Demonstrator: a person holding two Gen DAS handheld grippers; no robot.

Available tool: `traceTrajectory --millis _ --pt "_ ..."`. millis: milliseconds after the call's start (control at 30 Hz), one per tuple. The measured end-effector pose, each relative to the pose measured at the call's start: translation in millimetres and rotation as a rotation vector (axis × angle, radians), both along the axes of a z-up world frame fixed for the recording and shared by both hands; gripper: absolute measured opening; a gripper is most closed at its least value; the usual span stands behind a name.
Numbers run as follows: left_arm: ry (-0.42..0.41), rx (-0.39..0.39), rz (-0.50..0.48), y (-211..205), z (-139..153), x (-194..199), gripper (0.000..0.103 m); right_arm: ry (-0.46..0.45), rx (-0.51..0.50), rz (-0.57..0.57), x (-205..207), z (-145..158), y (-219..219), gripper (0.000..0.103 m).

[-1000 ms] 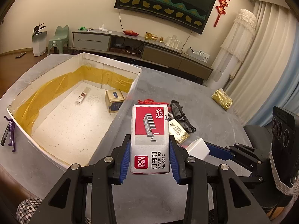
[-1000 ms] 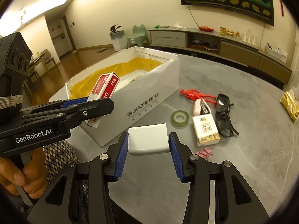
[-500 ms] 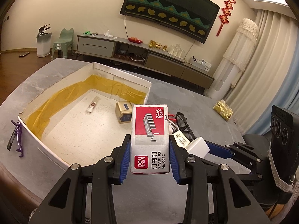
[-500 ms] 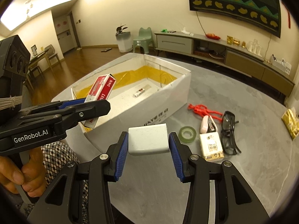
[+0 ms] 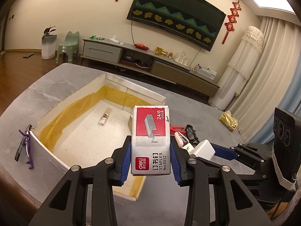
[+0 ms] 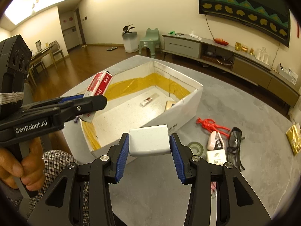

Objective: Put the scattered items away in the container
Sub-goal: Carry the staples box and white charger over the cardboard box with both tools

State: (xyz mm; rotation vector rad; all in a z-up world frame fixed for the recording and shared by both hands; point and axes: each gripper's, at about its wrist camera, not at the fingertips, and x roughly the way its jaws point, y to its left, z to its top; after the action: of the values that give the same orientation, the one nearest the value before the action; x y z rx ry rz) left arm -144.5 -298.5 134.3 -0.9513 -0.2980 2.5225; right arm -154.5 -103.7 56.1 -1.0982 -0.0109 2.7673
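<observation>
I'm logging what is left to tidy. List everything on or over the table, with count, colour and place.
container: 1, white, yellow-lined, on the table
staples box: 1, red and silver, held over the container
white block: 1, held over the container's near wall
small wrapped packet: 1, on the container floor
gold box: 1, inside, at the right wall
tape roll: 1, greenish, on the table
red cord: 1, on the table
stapler: 1, pink
dark glasses: 1
white carton: 1
gold packet: 1, far right
left gripper: shut
right gripper: shut
</observation>
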Motion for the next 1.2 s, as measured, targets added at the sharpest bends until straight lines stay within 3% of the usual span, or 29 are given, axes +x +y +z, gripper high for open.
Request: traceTrajectory --millis 700,1200 --pt "-0.011 -0.06 0.044 -40.8 4.2 -61.4 0.039 -0.059 -0.004 0.031 -80.0 6.5 9.6 0.047" --pt "-0.116 -0.151 -0.008 -32.8 -12.6 -124.5 0.039 -0.181 -0.021 0.034 -158.6 -20.4 29.5 0.047"
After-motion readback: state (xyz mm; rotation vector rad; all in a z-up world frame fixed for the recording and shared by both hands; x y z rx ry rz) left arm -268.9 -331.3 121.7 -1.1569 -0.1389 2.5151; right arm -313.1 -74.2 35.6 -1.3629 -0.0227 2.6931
